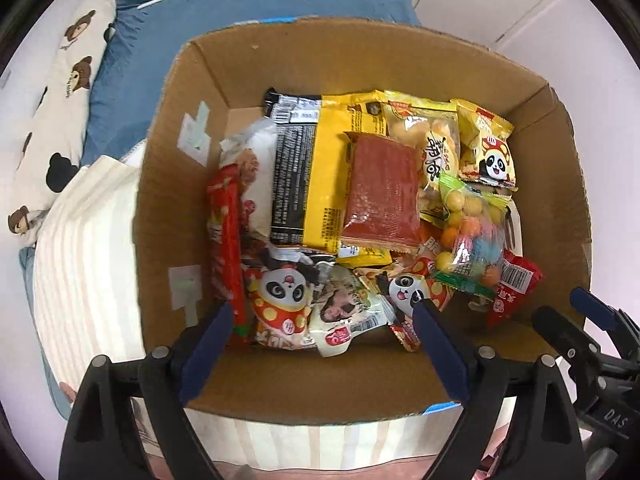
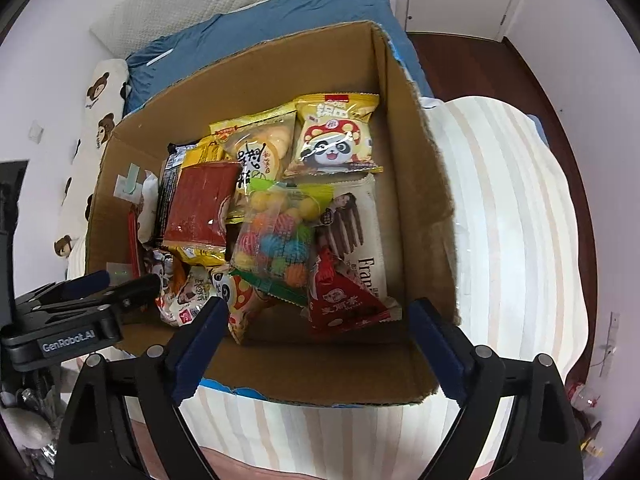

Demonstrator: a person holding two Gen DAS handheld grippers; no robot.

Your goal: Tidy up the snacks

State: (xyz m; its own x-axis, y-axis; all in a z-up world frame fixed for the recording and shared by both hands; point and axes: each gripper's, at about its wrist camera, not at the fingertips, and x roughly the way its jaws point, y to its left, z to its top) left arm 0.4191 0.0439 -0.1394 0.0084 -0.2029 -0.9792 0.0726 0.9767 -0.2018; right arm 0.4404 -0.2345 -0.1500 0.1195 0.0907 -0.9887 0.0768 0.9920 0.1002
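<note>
Snacks heaped in a cardboard box (image 1: 180, 184) on the bed, filling mid-frame in both views. Red flat packet (image 1: 382, 192) lies on top, long axis running up-down the left view, flat side up; candy-ball bag (image 2: 276, 236) slants beside it, lower right. Left gripper (image 1: 324, 320) and right gripper (image 2: 316, 316) hover over the near rim — jaws wide, nothing between. Step, likely: between placements. Next move calls for fetching another snack or squaring the pile.
</note>
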